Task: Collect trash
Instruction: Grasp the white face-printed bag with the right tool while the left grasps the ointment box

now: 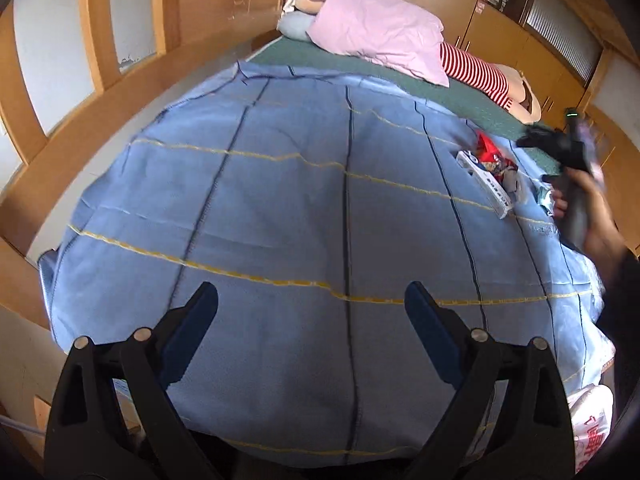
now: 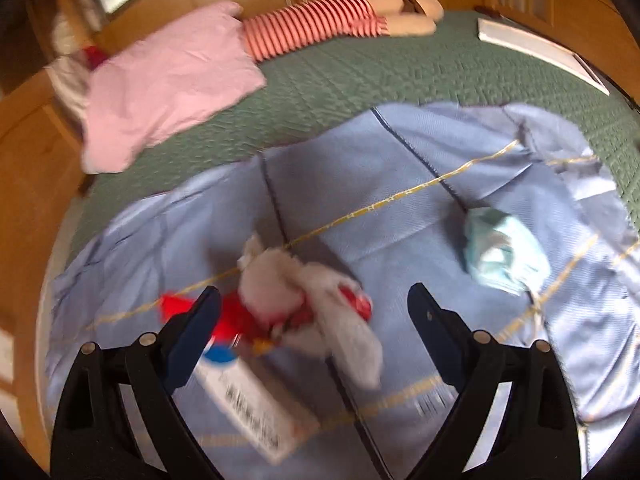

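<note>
A pile of trash lies on the blue blanket (image 1: 280,208): a red wrapper (image 2: 240,314), crumpled white tissue (image 2: 304,284) and a white carton (image 2: 252,412). A crumpled pale blue wrapper (image 2: 500,248) lies apart to the right. My right gripper (image 2: 314,300) is open just above the pile, the tissue between its fingers. The view is blurred. In the left wrist view the pile (image 1: 490,164) sits far right, with the right gripper (image 1: 560,144) above it. My left gripper (image 1: 312,300) is open and empty over bare blanket.
A pink pillow (image 1: 372,28), a red-striped plush (image 1: 476,72) and a green quilt (image 2: 360,72) lie at the bed's far end. A white plastic bag (image 1: 592,424) hangs at the bed's right edge. Wooden bed frame (image 1: 100,120) and cabinets surround the bed.
</note>
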`<state>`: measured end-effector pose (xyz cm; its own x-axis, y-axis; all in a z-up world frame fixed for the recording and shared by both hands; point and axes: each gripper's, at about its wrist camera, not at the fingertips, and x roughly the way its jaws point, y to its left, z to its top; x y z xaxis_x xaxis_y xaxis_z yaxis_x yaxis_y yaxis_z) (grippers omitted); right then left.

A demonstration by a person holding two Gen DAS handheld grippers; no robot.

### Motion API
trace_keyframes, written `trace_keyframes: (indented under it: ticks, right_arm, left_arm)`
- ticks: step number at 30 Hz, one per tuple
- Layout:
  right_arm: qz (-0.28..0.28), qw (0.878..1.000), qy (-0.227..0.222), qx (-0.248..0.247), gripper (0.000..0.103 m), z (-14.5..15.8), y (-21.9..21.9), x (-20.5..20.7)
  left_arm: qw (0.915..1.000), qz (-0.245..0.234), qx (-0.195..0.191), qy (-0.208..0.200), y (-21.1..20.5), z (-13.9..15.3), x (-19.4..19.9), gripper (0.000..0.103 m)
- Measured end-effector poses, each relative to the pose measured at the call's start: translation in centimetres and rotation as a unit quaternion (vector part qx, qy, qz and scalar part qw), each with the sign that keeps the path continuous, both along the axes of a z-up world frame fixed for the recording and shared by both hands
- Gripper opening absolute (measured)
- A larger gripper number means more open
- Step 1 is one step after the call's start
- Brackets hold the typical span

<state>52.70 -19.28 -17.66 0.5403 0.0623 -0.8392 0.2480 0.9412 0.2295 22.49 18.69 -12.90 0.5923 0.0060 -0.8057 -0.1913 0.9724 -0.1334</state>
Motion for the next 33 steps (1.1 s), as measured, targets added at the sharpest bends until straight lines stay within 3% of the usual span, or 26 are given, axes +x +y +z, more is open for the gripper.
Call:
trace_keyframes:
  ticks: [2, 6, 7, 8, 9, 13, 16, 19, 21, 23, 26, 33]
  right_arm:
    - [-0.009, 0.999, 0.030, -0.001, 0.092, -2.4, 0.6, 2.1]
    - [0.025, 0.997, 0.063, 0.036, 0.058, -5.5, 3.3, 2.3]
    - [0.046, 0.997, 0.059, 0.013, 0.052, -5.3, 4.7, 1.5]
    - [0.075, 0.995, 0.063, 0.019, 0.042, -5.2, 5.8, 1.0]
    - [0.112, 0.991, 0.068, 0.041, 0.038, -5.0, 7.1, -0.2]
    - [0.238, 0.959, 0.110, 0.109, 0.036, -4.5, 12.8, -6.7]
    - [0.327, 0.919, 0.140, 0.171, 0.036, -3.7, 17.2, -13.1]
    - [0.337, 0.896, 0.160, 0.241, 0.038, -3.2, 18.5, -16.5]
    - [0.309, 0.892, 0.177, 0.279, 0.053, -3.5, 17.8, -17.1]
    - [0.278, 0.903, 0.181, 0.271, 0.060, -3.6, 16.3, -16.9]
    - [0.231, 0.944, 0.143, 0.186, 0.065, -2.3, 13.4, -16.7]
    - [0.144, 0.982, 0.095, 0.072, 0.071, -0.1, 9.0, -16.6]
  left_arm:
    - [0.9999, 0.010, -0.011, 0.005, 0.8, -0.2, 0.0, 0.094]
    - [0.9980, 0.045, -0.038, 0.024, 2.7, -0.7, 0.4, 0.094]
    - [0.9971, 0.055, -0.045, 0.026, 3.2, -0.8, 0.4, 0.094]
    - [0.9967, 0.060, -0.049, 0.025, 3.4, -0.8, 0.3, 0.094]
    - [0.9964, 0.063, -0.051, 0.024, 3.5, -0.8, 0.3, 0.094]
    - [0.9965, 0.067, -0.043, 0.023, 3.2, -0.9, 0.2, 0.094]
    - [0.9954, 0.081, -0.046, 0.023, 3.7, -1.0, 0.1, 0.094]
    - [0.9936, 0.098, -0.051, 0.022, 4.3, -1.1, 0.1, 0.094]
    - [0.9927, 0.105, -0.054, 0.024, 4.7, -1.3, 0.1, 0.094]
    - [0.9919, 0.110, -0.057, 0.028, 4.9, -1.5, 0.2, 0.094]
    - [0.9918, 0.110, -0.057, 0.028, 5.0, -1.6, 0.1, 0.094]
    - [0.9916, 0.110, -0.060, 0.030, 4.9, -1.6, -0.1, 0.094]
